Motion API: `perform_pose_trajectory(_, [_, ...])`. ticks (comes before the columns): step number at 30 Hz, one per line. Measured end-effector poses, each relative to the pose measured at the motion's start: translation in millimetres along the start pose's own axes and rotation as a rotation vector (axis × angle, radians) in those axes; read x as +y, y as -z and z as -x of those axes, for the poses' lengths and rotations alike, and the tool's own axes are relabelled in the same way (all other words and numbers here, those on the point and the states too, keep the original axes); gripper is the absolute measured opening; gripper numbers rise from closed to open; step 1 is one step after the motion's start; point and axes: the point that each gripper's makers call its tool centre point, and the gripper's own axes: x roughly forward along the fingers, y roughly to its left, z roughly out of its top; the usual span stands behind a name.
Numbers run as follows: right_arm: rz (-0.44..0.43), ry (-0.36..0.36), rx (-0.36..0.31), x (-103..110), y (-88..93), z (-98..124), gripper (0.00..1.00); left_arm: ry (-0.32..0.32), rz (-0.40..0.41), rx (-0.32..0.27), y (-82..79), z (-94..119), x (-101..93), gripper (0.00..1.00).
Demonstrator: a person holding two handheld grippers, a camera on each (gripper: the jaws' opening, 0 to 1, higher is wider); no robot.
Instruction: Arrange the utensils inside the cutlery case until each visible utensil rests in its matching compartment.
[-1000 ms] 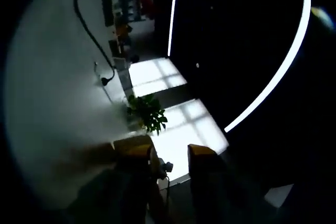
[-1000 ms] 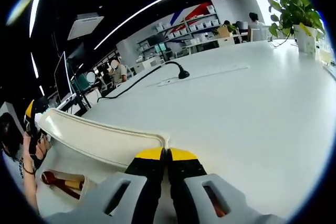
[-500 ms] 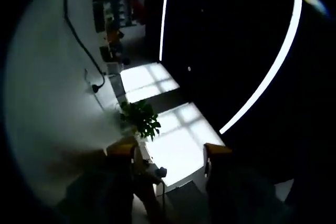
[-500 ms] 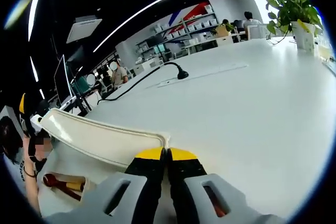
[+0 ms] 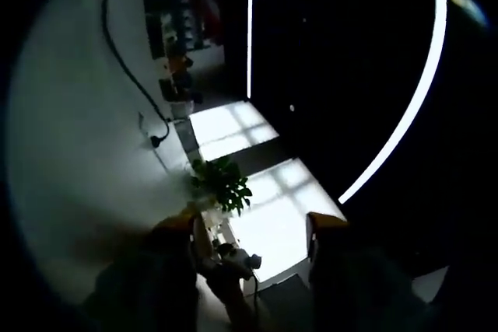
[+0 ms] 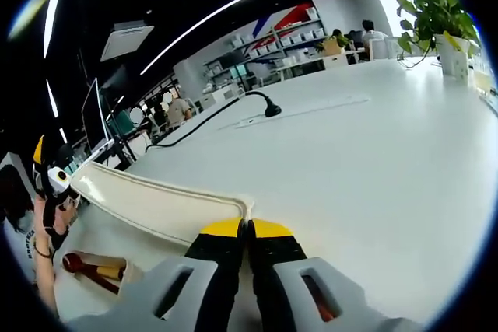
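While right gripper (image 6: 249, 232) sits pressed together beside cream plastic cutlery case (image 6: 156, 206), left gripper (image 5: 253, 227) spread, red-and-wood utensil (image 6: 93, 267) looks light, rigid; grasp mid-handle.

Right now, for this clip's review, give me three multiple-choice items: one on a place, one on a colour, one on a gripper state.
1. Where is the plant in the right gripper view?
A. at the table's far right edge
B. inside the case
C. between the jaws

2. What colour are the right gripper's jaw tips?
A. red
B. yellow
C. green

3. How do the left gripper's jaws stand?
A. shut
B. shut on a spoon
C. apart with nothing between

Answers:
1 A: the plant stands far off on the table, away from the case.
2 B: the right gripper has yellow tips.
3 C: the left gripper shows a wide gap.
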Motion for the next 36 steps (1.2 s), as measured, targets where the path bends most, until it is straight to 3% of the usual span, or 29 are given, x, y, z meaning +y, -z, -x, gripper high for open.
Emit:
perform_pose_trajectory(11, [0.139,-0.042,-0.005,5,-0.4,-5,0.04,0.026,0.021,-0.026,-4.4,2,-4.6,0.54])
perform_pose_trajectory(15, [0.249,-0.049,-0.024,7,-1.7,-7,0.04,0.028,0.031,-0.033,-6.8,3,-4.9,0.53])
perform_pose_trajectory(20, [0.318,-0.042,-0.027,10,-1.9,-7,0.05,0.044,0.058,-0.042,-8.5,4,-6.2,0.51])
perform_pose_trajectory(22, [0.385,-0.035,-0.029,11,-2.2,-6,0.05,0.052,0.068,-0.044,-9.7,3,-6.8,0.51])
perform_pose_trajectory(26, [0.607,-0.023,-0.046,18,-3.7,-4,0.05,0.048,0.060,-0.043,-9.0,3,-6.6,0.51])
perform_pose_trajectory(29, [0.710,-0.021,-0.037,24,-1.4,-4,0.00,0.051,0.066,-0.048,-7.9,3,-7.6,0.51])
perform_pose_trajectory(33, [0.714,-0.027,-0.040,24,-2.7,-6,0.00,0.054,0.065,-0.048,-8.9,3,-7.3,0.50])
perform_pose_trajectory(36, [0.653,-0.056,-0.043,24,-2.1,-5,0.00,0.052,0.065,-0.049,-9.4,3,-6.3,0.50])
